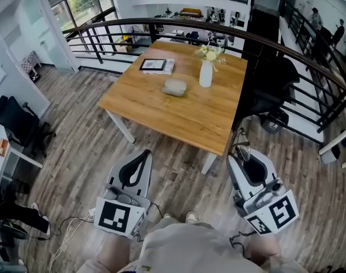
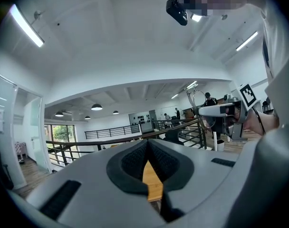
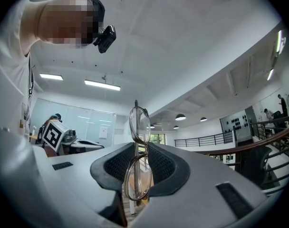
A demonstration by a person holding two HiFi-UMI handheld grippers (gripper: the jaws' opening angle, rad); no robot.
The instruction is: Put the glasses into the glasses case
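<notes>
Now, head view: left hand-held gripper (image 1: 145, 153) and right hand-held gripper (image 1: 239, 152) hang over the floor (image 1: 178, 169), short of the bench (image 1: 144, 104). The glasses case (image 1: 174, 87) lies mid-bench near a white vase (image 1: 205, 73).
Left gripper view: jaws clenched, nothing between them.
Right gripper view: jaws grasp the glasses (image 3: 137, 167) on edge, one lens above the other.

Thin metal-rimmed glasses (image 3: 136, 149) standing on edge, one lens above other, being pinched in right tongs (image 3: 139, 169). Grey oval case (image 1: 174, 87) lying on worktop (image 1: 190, 115).
</notes>
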